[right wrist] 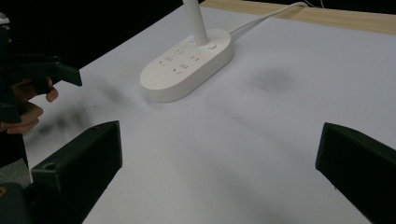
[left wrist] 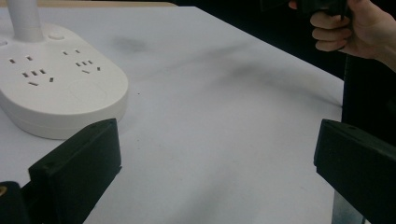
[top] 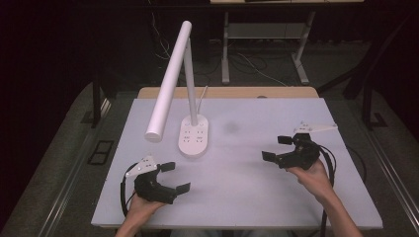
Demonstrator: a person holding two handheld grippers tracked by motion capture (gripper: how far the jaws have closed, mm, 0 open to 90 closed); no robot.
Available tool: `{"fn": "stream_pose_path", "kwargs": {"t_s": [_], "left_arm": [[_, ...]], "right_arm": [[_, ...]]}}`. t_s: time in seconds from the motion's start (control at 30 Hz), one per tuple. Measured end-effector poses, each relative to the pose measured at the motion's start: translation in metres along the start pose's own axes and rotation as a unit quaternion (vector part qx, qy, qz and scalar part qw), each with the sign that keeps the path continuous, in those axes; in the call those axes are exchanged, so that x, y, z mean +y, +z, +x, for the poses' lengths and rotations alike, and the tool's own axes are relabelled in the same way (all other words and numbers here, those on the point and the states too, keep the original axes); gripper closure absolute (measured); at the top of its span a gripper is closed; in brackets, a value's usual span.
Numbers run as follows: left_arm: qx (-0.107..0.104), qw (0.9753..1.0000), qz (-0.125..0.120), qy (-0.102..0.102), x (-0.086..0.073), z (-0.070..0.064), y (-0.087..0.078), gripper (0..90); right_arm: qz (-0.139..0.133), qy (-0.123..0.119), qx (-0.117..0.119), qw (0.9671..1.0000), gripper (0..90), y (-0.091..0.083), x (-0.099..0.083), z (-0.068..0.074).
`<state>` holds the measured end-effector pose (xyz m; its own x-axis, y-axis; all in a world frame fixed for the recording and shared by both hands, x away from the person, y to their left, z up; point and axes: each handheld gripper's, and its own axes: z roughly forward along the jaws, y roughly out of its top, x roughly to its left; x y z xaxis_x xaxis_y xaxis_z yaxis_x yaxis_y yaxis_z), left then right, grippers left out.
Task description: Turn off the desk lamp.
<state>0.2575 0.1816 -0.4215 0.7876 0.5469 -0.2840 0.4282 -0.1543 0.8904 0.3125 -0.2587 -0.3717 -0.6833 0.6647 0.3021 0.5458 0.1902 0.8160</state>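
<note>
On a white table top (top: pixel 257 197), seen from above, a white desk lamp (top: pixel 174 81) stands toward the far left. Its oval base (top: pixel 193 138) carries rows of power sockets, a slim stem rises from the back of the base, and a long tube-shaped lamp head (top: pixel 168 84) slopes down to the left, its round end hanging over the table just left of the base. A white cord (top: pixel 202 97) runs from the base toward the far wooden edge (top: pixel 227 92) of the table. A faint grey smudge (top: pixel 230 127) marks the surface to the right of the base. Beyond the table are dark floor, cables and the legs of another desk.

Nothing lies between either gripper and the lamp.

The left gripper (top: pixel 179 177) sits at the near left, held in a hand (top: pixel 143 208). Its jaws are spread wide and hold nothing. In the left gripper view the lamp base (left wrist: pixel 56 84) lies just ahead and to the left of the left jaw, close but not touching.

The right gripper (top: pixel 276 147) sits at the right, held in the other hand (top: pixel 312 178). Its jaws are also spread wide and empty. In the right gripper view the lamp base (right wrist: pixel 187 63) lies well ahead, between the jaws' lines and clearly apart from them.
</note>
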Motion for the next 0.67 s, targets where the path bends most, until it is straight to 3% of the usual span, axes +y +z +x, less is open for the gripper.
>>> {"fn": "stream_pose_path", "kwargs": {"t_s": [0.33, 0.67], "left_arm": [[0.003, 1.0, 0.001, -0.001, 0.0, -0.001, 0.0, 0.0], [0.003, 1.0, 0.001, -0.002, 0.0, -0.001, 0.0, 0.0]], "right_arm": [[-0.003, 0.0, -0.024, 0.9997, 0.5, -0.022, -0.037, 0.006], [-0.006, 0.023, -0.05, 0.9985, 0.5, -0.038, -0.078, 0.006]]}}
